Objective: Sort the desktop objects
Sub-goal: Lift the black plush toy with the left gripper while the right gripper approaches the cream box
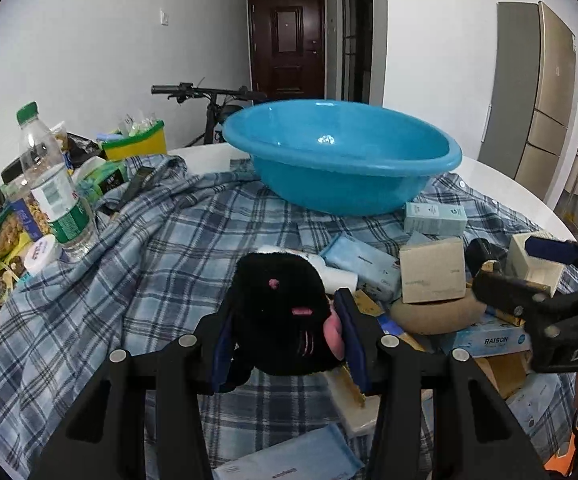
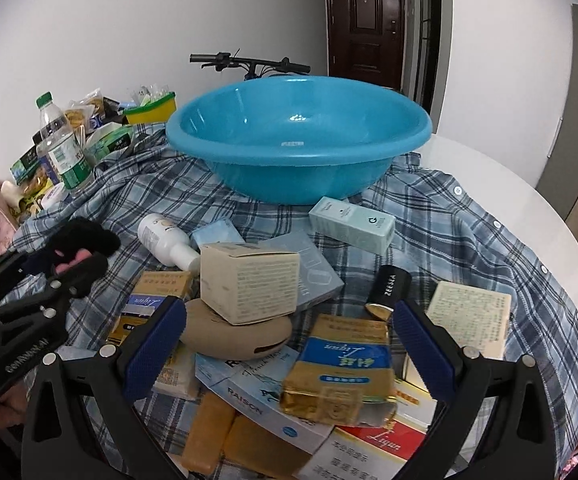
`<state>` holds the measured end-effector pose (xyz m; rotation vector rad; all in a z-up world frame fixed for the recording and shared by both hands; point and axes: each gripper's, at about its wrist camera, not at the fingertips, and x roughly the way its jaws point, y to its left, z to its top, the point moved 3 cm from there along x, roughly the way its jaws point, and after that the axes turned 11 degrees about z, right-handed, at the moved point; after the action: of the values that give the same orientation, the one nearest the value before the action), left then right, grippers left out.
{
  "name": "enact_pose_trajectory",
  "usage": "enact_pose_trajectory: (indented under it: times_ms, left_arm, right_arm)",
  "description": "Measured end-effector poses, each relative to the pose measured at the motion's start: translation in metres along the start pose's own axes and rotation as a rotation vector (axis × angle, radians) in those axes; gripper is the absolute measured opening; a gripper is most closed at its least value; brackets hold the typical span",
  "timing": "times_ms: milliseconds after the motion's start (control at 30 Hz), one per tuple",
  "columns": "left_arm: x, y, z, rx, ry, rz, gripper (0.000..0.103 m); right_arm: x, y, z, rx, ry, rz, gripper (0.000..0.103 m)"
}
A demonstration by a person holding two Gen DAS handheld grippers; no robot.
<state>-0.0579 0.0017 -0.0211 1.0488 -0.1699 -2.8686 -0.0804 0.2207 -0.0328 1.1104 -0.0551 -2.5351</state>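
My left gripper (image 1: 285, 320) is shut on a black plush toy (image 1: 281, 304) with pink stitching, held above the plaid shirt (image 1: 161, 248). From the right wrist view the same left gripper (image 2: 69, 268) and the toy (image 2: 85, 236) sit at the far left. A blue basin (image 1: 329, 188) stands empty at the back of the shirt. My right gripper (image 2: 289, 312) is open over a pile of boxes, its blue pads (image 2: 157, 344) wide apart and touching nothing. Below them lies a gold and blue packet (image 2: 341, 364). In the left wrist view the right gripper (image 1: 525, 270) is at the right edge.
The pile holds a beige box (image 2: 249, 280) on a tan oval case (image 2: 233, 336), a black tube (image 2: 391, 286), a pale green carton (image 2: 353, 224) and a white bottle (image 2: 165, 242). A water bottle (image 1: 53, 188) and snack packs crowd the left. The round white table (image 2: 529, 208) curves away right.
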Motion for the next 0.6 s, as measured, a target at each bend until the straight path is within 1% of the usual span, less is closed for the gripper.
enact_pose_trajectory:
  times_ms: [167, 267, 300, 433, 500, 600]
  left_arm:
    - [0.002, 0.004, 0.000, -0.013, 0.007, -0.010, 0.049]
    - [0.007, 0.002, -0.003, -0.001, 0.021, -0.015, 0.049]
    - [0.007, 0.001, -0.003, 0.002, 0.023, -0.018, 0.049]
    - [0.010, -0.001, -0.006, 0.010, 0.031, -0.035, 0.049]
    - [0.010, 0.000, -0.007, 0.010, 0.033, -0.041, 0.049]
    - [0.011, 0.001, -0.008, 0.005, 0.037, -0.047, 0.049]
  right_arm:
    - [0.012, 0.006, 0.001, 0.009, 0.024, -0.018, 0.103]
    - [0.020, 0.007, 0.005, 0.025, 0.032, -0.083, 0.103]
    - [0.022, 0.007, 0.006, 0.034, 0.032, -0.093, 0.103]
    - [0.031, 0.013, 0.011, 0.058, 0.040, -0.064, 0.103]
    - [0.036, 0.019, 0.013, 0.041, 0.051, -0.074, 0.103]
    - [0.045, 0.026, 0.017, 0.009, 0.062, -0.113, 0.103]
